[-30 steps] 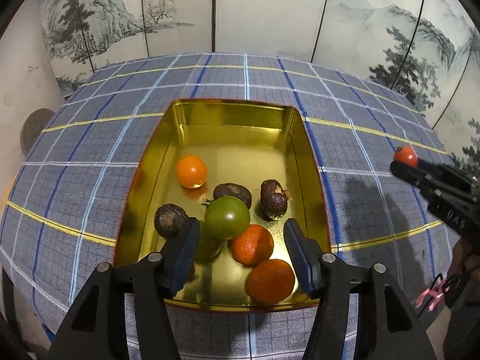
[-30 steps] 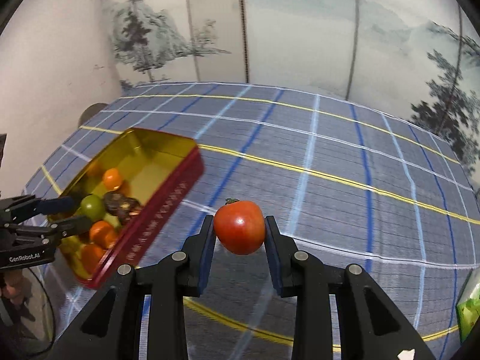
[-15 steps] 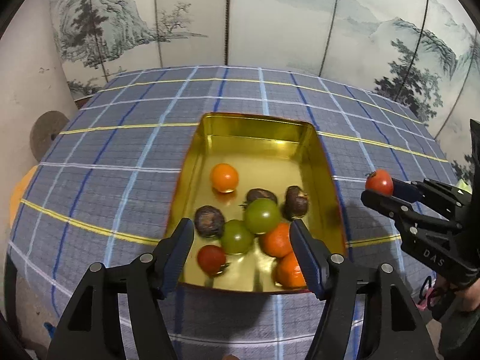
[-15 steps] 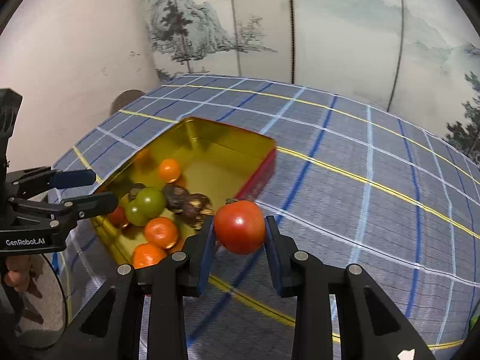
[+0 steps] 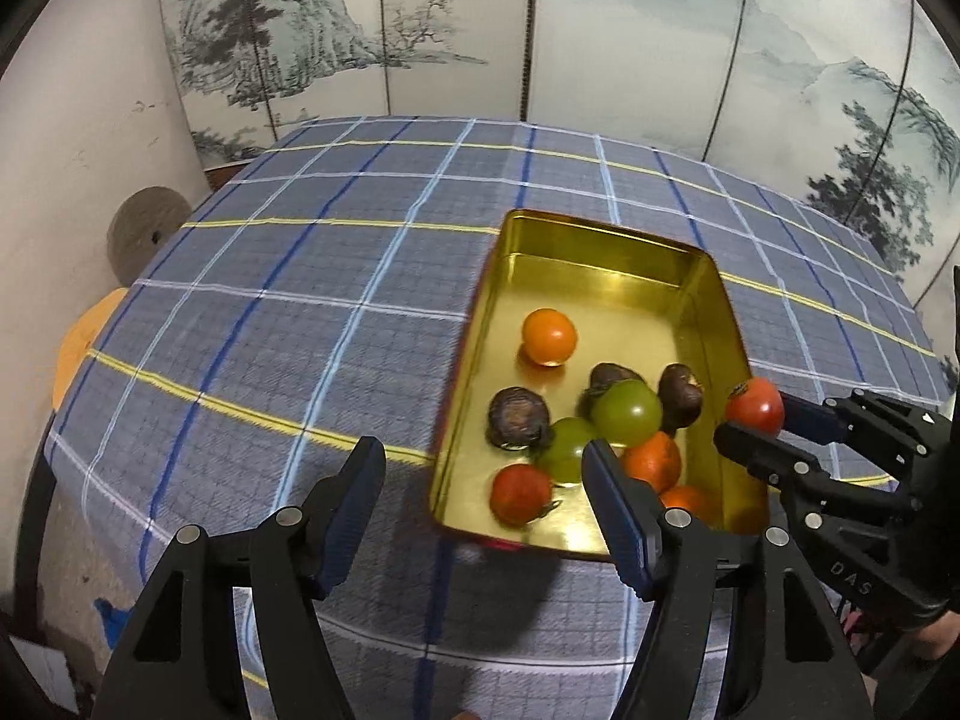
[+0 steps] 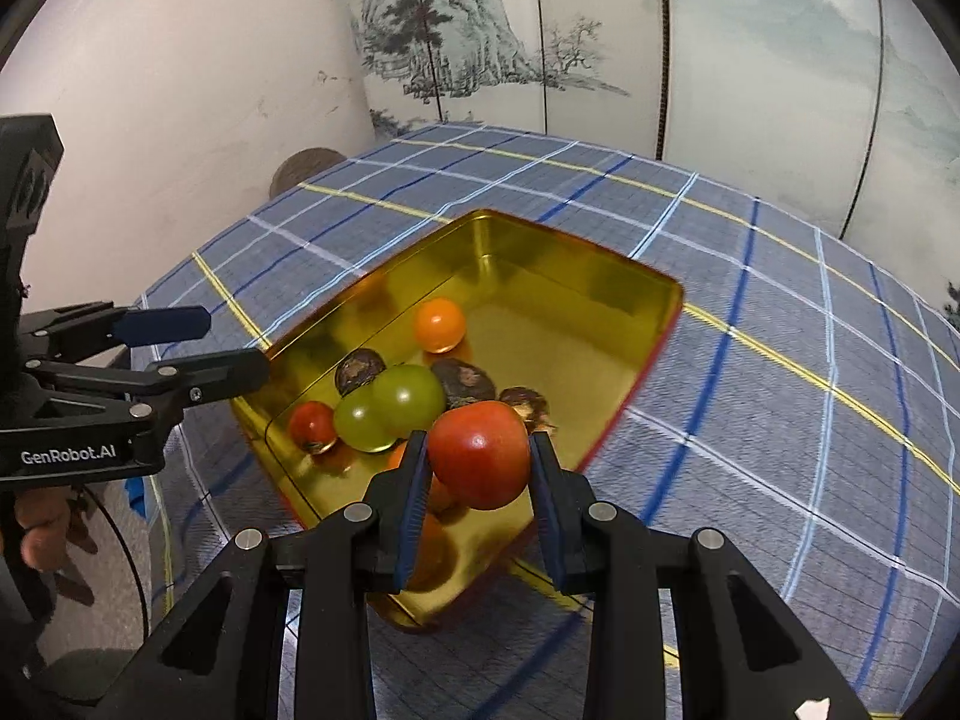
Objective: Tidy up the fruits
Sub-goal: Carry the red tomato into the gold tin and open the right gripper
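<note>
The red tomato [image 6: 480, 456] is pinched between the two blue pads of the right gripper [image 6: 479, 468], which is closed on it and holds it in the air above the near right edge of the gold tin [image 6: 600, 324]. From the left wrist view the same tomato [image 5: 755, 410] sits at the tip of the right gripper [image 5: 750, 420], just over the right wall of the tin [image 5: 600, 252]. Inside the tin lies the other fruit: one orange tomato [image 5: 549, 336] alone toward the far end, then two green tomatoes [image 5: 627, 411] touching each other, three dark wrinkled fruits [image 5: 517, 417] around them, a small red tomato [image 5: 521, 493] at the near wall, and two mandarins [image 5: 654, 461] partly hidden behind a finger of the left gripper. The tin is gold inside and red outside, and it stands on a table covered by a grey-blue checked cloth [image 5: 288, 312] with blue, white and yellow lines. The left gripper [image 5: 483, 510] hovers over the near left corner of the tin; its jaws are about half open and nothing is between them, only the cloth and the tin corner below. In the right wrist view the left gripper [image 6: 210, 342] reaches from the left side toward the tin, and fingers of the person's hand [image 6: 42, 525] show under it. Behind the table stands a folding screen [image 5: 630, 30] painted with mountains and pine trees, and at the left a plain pale wall [image 5: 90, 120].
</note>
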`<action>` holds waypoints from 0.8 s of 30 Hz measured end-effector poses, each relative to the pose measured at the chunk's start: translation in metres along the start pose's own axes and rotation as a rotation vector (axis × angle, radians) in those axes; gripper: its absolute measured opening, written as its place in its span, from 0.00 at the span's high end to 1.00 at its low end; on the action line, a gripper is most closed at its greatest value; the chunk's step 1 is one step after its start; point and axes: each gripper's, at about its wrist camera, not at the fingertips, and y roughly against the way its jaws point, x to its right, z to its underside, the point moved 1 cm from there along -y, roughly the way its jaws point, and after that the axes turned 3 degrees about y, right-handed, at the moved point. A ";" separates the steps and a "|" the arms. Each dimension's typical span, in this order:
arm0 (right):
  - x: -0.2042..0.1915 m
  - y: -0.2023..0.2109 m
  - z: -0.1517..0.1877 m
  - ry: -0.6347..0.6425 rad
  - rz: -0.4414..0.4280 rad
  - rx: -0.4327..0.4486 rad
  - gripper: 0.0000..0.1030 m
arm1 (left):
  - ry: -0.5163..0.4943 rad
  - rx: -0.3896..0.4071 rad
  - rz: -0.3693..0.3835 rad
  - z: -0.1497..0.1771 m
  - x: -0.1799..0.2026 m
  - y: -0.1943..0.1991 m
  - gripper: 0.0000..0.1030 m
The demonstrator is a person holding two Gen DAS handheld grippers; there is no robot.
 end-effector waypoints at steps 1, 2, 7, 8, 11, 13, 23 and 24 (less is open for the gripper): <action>-0.001 -0.002 0.000 0.001 -0.001 -0.006 0.71 | 0.001 0.000 -0.006 0.001 -0.001 0.000 0.33; -0.003 -0.005 0.000 0.001 -0.001 -0.012 0.71 | 0.003 -0.001 -0.011 0.001 -0.002 0.000 0.33; -0.007 -0.018 -0.002 0.003 0.009 -0.037 0.71 | 0.016 -0.012 -0.028 0.004 -0.007 -0.001 0.33; -0.007 -0.020 -0.002 0.003 0.015 -0.043 0.71 | 0.019 -0.015 -0.033 0.005 -0.008 -0.002 0.33; -0.007 -0.027 -0.003 -0.004 0.027 -0.056 0.71 | 0.025 -0.018 -0.044 0.006 -0.011 -0.003 0.33; -0.007 -0.032 -0.003 -0.008 0.036 -0.065 0.71 | 0.028 -0.021 -0.052 0.007 -0.013 -0.003 0.33; -0.006 -0.042 -0.005 -0.033 0.074 -0.073 0.69 | 0.034 -0.036 -0.065 0.014 -0.018 -0.006 0.33; -0.006 -0.042 -0.005 -0.034 0.078 -0.073 0.69 | 0.032 -0.038 -0.064 0.014 -0.017 -0.006 0.33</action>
